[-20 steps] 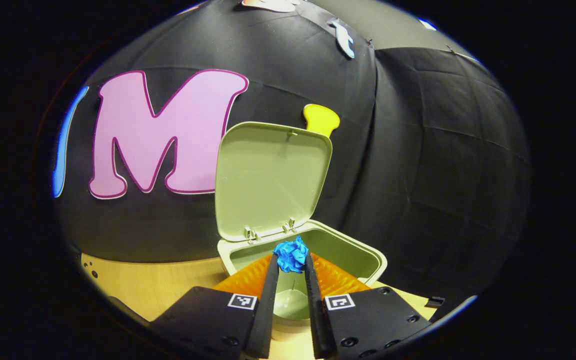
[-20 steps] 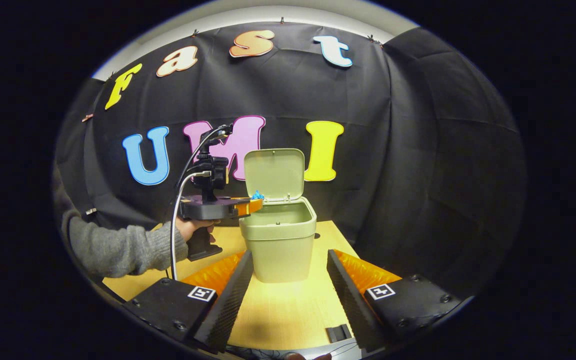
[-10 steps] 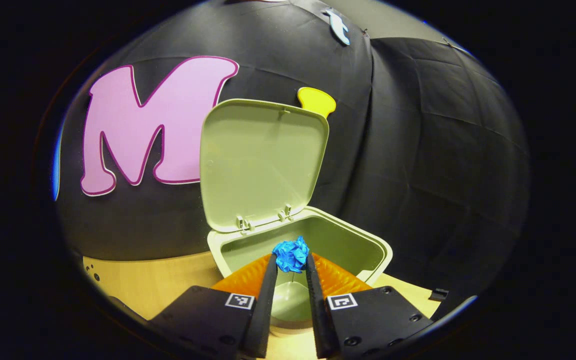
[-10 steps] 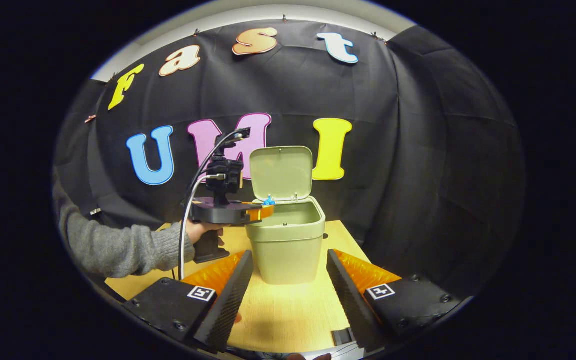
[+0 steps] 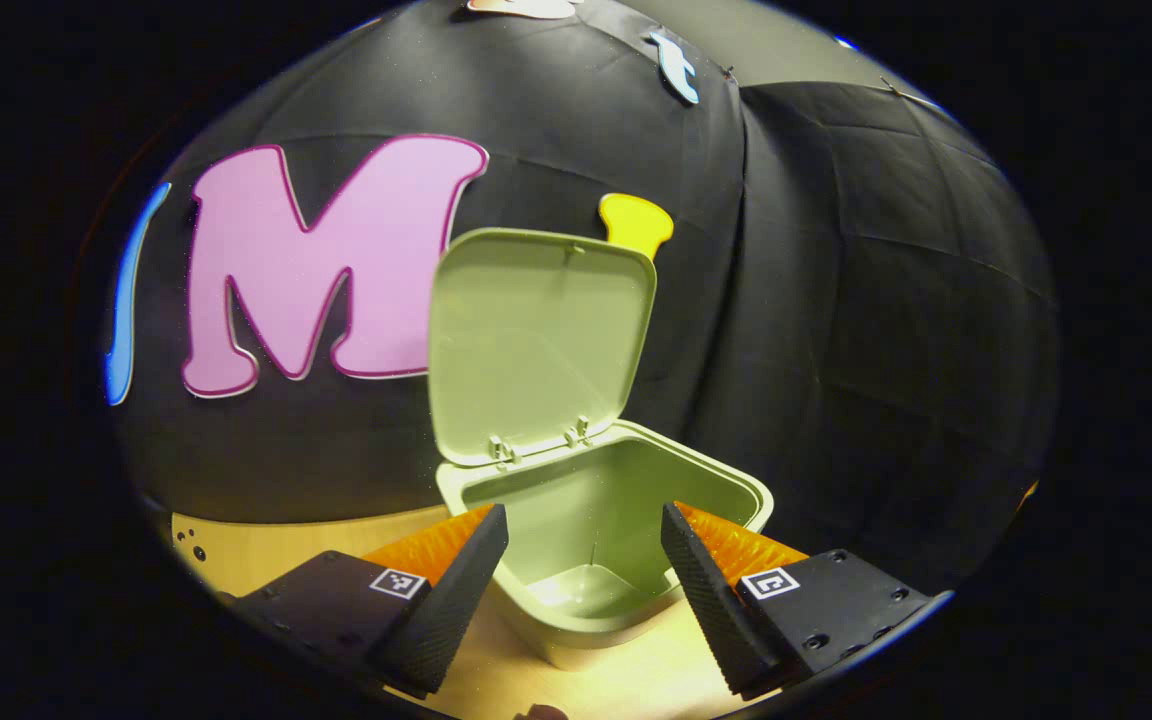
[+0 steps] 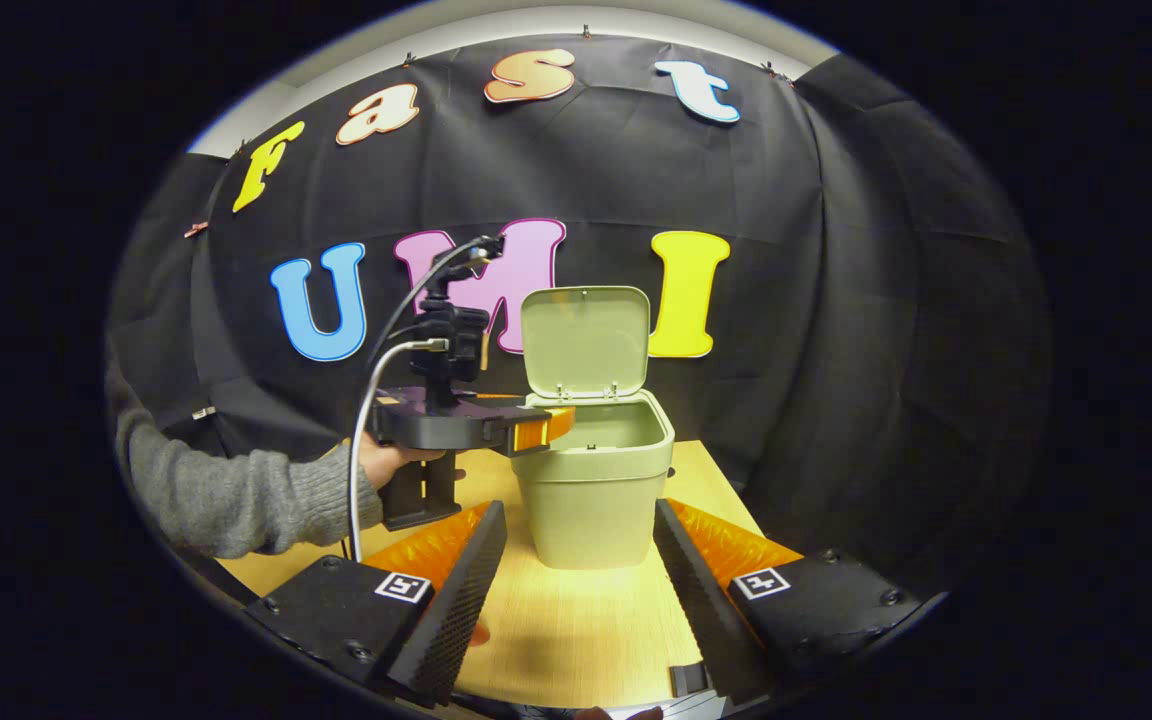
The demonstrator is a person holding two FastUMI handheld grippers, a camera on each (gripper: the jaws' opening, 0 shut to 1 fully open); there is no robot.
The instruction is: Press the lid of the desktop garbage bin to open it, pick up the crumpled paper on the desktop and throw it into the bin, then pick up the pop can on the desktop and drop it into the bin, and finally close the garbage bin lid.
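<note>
Both tongs gape empty as we hold the left gripper (image 5: 584, 565) at the open bin (image 5: 626, 480), beside its raised lid (image 5: 536, 340); the right gripper (image 6: 581, 575) faces it from nearer us

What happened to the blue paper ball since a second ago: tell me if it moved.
Yes. It was pinched between the left hand-held gripper's fingers over the bin; now the fingers stand apart with nothing between them. It presumably dropped inside, though I cannot see it there.
</note>
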